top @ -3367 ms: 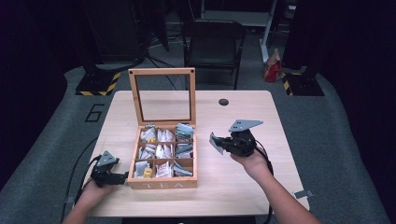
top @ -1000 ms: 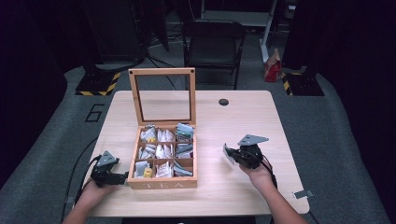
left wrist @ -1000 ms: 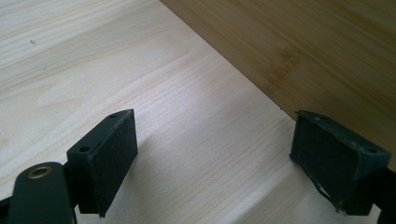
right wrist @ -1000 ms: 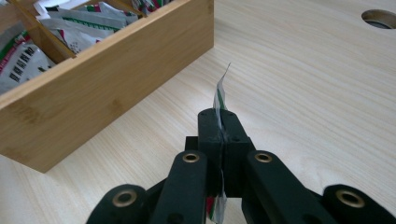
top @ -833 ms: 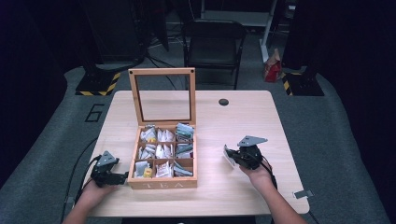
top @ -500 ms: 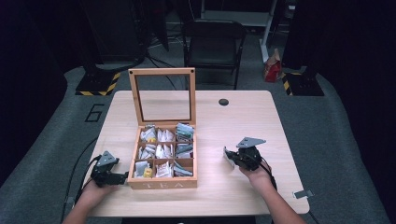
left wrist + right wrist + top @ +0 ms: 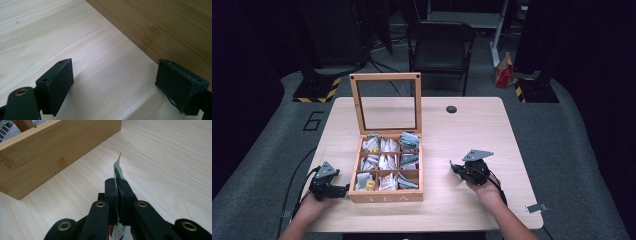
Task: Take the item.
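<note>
A wooden tea box [image 7: 386, 196] stands open on the table, its glass-paned lid [image 7: 386, 77] upright, its compartments holding several tea packets [image 7: 382, 162]. My left gripper [image 7: 343, 190] rests on the table by the box's front left corner. Its jaws are open with only bare wood between them [image 7: 115, 80], and the box wall [image 7: 162, 27] is close beside one jaw. My right gripper [image 7: 455, 168] sits low over the table to the right of the box, shut [image 7: 116, 187] on a white tea packet [image 7: 117, 168] with green and red print. The packet's tip sticks out past the jaws.
The light wooden table [image 7: 472, 130] has a small black round thing [image 7: 451, 109] near its far edge and a small metal clip [image 7: 533, 207] at its front right corner. A black chair [image 7: 439, 45] stands behind the table. The box's side wall [image 7: 55, 150] lies left of the right gripper.
The right gripper has come down and toward the person with the packet since the earliest frame, and has hardly moved in the last second. The left gripper has stayed put.
</note>
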